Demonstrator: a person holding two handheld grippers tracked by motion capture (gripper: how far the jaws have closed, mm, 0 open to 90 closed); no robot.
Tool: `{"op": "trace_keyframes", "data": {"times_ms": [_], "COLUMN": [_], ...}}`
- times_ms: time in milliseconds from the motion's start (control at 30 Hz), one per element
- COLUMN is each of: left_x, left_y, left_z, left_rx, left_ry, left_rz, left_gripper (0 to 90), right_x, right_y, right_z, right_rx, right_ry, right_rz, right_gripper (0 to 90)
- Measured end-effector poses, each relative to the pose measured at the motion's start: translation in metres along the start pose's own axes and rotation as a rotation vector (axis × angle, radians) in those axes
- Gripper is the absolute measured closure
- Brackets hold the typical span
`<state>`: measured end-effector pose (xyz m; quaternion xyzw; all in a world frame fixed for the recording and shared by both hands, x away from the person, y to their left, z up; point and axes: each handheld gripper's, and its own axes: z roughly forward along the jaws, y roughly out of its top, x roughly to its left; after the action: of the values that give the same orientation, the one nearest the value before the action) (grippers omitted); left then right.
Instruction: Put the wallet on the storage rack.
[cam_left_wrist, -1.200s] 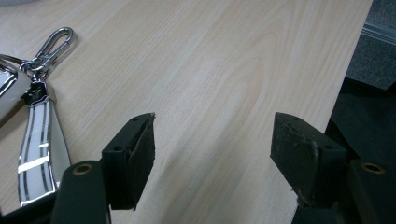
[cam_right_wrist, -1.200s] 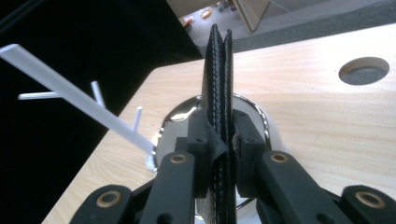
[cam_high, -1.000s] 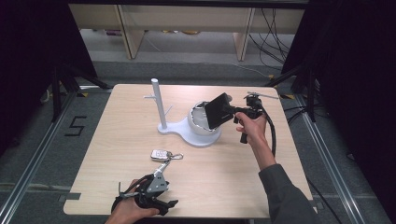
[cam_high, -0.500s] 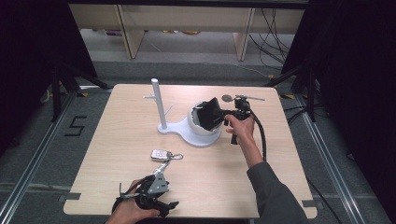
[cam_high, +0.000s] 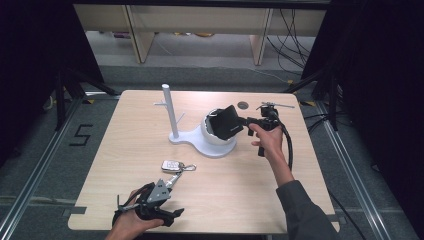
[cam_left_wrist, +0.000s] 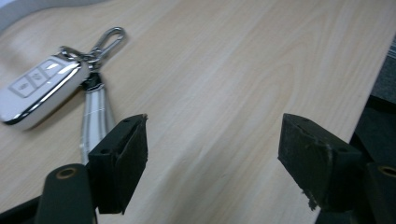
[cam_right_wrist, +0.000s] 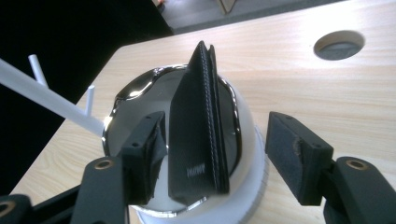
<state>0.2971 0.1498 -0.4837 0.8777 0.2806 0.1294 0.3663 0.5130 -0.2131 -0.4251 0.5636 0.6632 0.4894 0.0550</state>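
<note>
A black wallet (cam_right_wrist: 198, 130) stands on edge in the chrome bowl (cam_right_wrist: 140, 100) of a white stand (cam_high: 197, 142). My right gripper (cam_right_wrist: 218, 128) is open around it; the wallet rests by the left jaw, with a gap to the right jaw. In the high view the wallet (cam_high: 229, 122) tilts over the bowl (cam_high: 209, 131), with the right gripper (cam_high: 241, 125) beside it. A white key fob (cam_left_wrist: 39, 91) with a carabiner ring lies on the table (cam_left_wrist: 233, 70). My left gripper (cam_left_wrist: 212, 154) is open just short of it, nothing between the jaws. From above, the fob (cam_high: 171, 164) sits ahead of the left gripper (cam_high: 167, 186).
The stand's white post (cam_high: 168, 107) with small pegs rises left of the bowl. A round hole (cam_high: 243, 105) in the tabletop lies behind the right gripper. The table's front edge is close under the left hand.
The right gripper carried the wallet leftward over the bowl, and its jaws now stand open around it. The left gripper stays by the key fob.
</note>
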Motion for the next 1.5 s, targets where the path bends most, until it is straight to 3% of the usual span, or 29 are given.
{"op": "trace_keyframes", "data": {"times_ms": [33, 67, 100, 133, 233, 300, 467, 767, 800, 867, 1100, 1267, 1333, 1433, 1500], "left_x": [0.001, 0.003, 0.003, 0.003, 0.005, 0.006, 0.007, 0.011, 0.011, 0.012, 0.017, 0.02, 0.02, 0.023, 0.022], "left_y": [-0.002, -0.003, -0.005, -0.005, -0.007, -0.008, -0.01, -0.011, -0.012, -0.012, -0.012, -0.012, -0.012, -0.013, -0.014], "left_z": [-0.001, -0.003, -0.004, -0.004, -0.005, -0.006, -0.007, -0.01, -0.009, -0.009, -0.01, -0.009, -0.008, -0.008, -0.007], "left_rx": [-0.003, -0.001, -0.004, -0.004, 0.0, 0.0, -0.008, -0.007, -0.02, -0.013, -0.013, -0.013, -0.015, 0.0, -0.004], "left_ry": [0.006, 0.016, 0.012, 0.012, 0.026, 0.032, 0.039, 0.036, 0.038, 0.041, 0.055, 0.052, 0.055, 0.062, 0.056], "left_rz": [-0.03, -0.018, -0.037, -0.037, -0.04, -0.034, -0.041, -0.04, -0.057, -0.05, -0.058, -0.077, -0.091, -0.078, -0.09], "left_gripper": [23.8, 23.8, 23.8, 23.8, 23.8, 23.8, 23.8, 23.8, 23.8, 23.8, 23.8, 23.8, 23.8, 23.8, 23.8], "right_x": [-0.001, -0.003, 0.002, -0.001, 0.002, 0.005, 0.012, 0.016, 0.017, 0.017, 0.025, 0.029, 0.029, 0.029, 0.027], "right_y": [-0.001, -0.004, -0.011, -0.013, -0.021, -0.032, -0.047, -0.07, -0.074, -0.075, -0.094, -0.112, -0.12, -0.128, -0.132], "right_z": [-0.005, -0.01, -0.02, -0.024, -0.033, -0.044, -0.056, -0.06, -0.061, -0.062, -0.064, -0.061, -0.059, -0.056, -0.054], "right_rx": [-0.001, -0.014, -0.003, -0.011, -0.008, 0.004, 0.009, 0.048, 0.065, 0.071, 0.105, 0.158, 0.184, 0.213, 0.229], "right_ry": [0.004, -0.002, -0.004, -0.011, -0.016, -0.011, 0.016, 0.025, 0.011, -0.005, 0.012, 0.0, 0.019, 0.017, 0.036], "right_rz": [-0.023, -0.07, -0.042, -0.101, -0.117, -0.163, -0.19, -0.205, -0.225, -0.245, -0.27, -0.33, -0.315, -0.301, -0.319], "right_gripper": [38.2, 38.0, 37.4, 36.8, 36.6, 36.5, 36.3, 35.0, 33.7, 33.9, 32.6, 30.8, 30.6, 29.9, 29.4]}}
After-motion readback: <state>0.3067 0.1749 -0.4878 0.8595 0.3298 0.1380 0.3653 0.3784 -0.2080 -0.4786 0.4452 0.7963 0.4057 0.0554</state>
